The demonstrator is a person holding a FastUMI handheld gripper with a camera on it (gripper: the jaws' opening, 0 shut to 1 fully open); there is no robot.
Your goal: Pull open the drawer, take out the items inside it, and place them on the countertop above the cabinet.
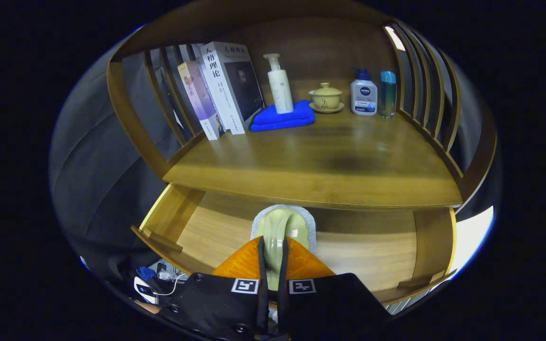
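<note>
The wooden drawer (372,258) stands pulled open below the countertop (320,163). My gripper (273,258) hangs over the drawer's middle, shut on a pale green pad with a fuzzy grey rim (286,221). The pad is pinched upright between the two fingers, and its upper part sticks out beyond the fingertips, just under the countertop's front edge. The bare drawer floor shows to either side of the pad. The part of the floor behind my fingers is hidden.
At the back of the countertop stand leaning books (223,90), a white pump bottle (280,87) on a folded blue towel (282,117), a lidded tea bowl (325,97), a lotion bottle (363,97) and a blue-capped bottle (388,94). Slatted rails (432,102) flank both sides. Cables (159,282) lie lower left.
</note>
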